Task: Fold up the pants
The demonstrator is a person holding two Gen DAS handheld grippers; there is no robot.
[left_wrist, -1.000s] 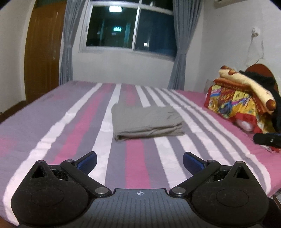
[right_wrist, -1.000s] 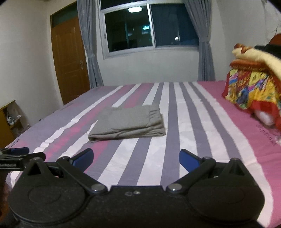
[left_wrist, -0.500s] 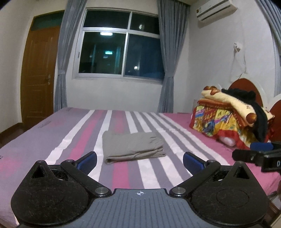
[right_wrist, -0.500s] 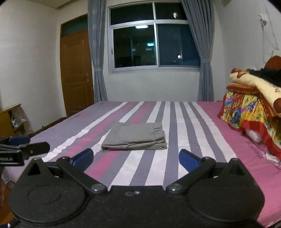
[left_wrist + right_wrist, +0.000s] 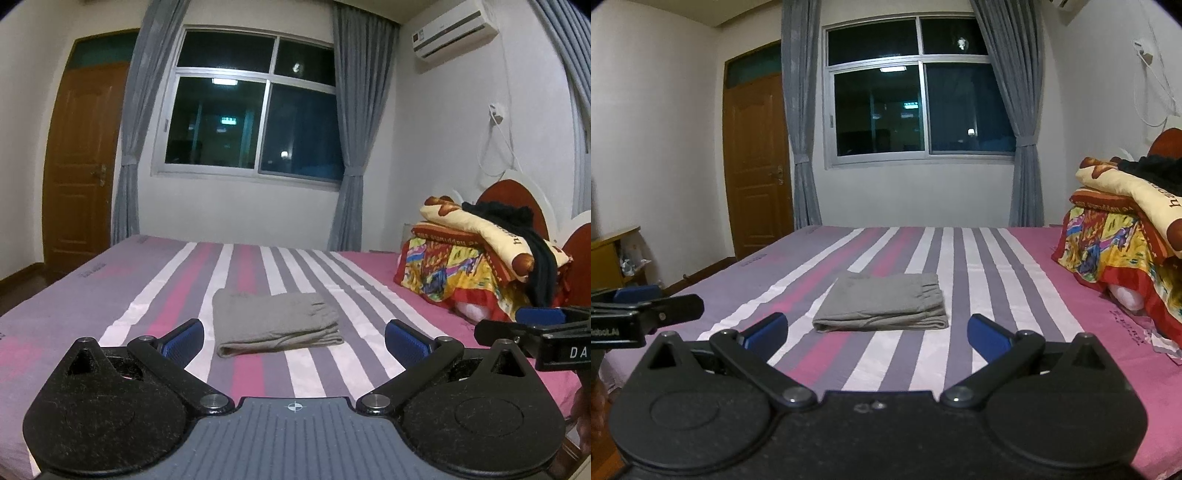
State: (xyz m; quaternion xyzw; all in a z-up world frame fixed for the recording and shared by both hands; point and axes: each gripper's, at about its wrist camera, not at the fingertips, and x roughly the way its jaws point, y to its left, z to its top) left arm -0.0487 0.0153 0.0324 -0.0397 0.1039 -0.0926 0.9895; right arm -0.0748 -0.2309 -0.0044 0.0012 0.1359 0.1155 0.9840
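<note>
Grey pants [image 5: 275,322] [image 5: 886,304] lie folded into a flat rectangle in the middle of the striped bed [image 5: 110,295] [image 5: 1015,288]. My left gripper [image 5: 293,338] is open, held near the bed's front edge well short of the pants, with nothing between its blue pads. My right gripper [image 5: 877,332] is open too, equally far back from the pants and empty. Each gripper shows at the edge of the other's view: the right one [image 5: 532,330] at the far right, the left one [image 5: 646,314] at the far left.
A pile of colourful blankets [image 5: 472,258] [image 5: 1123,229] with dark clothing on top sits against the headboard at the right. A wooden door [image 5: 757,166], a curtained window [image 5: 255,110] and a small yellow cabinet [image 5: 613,254] stand beyond the bed.
Both grippers have drawn back and tilted up from the bed, so the pants look smaller and farther and more of the room shows. The pants have not moved.
</note>
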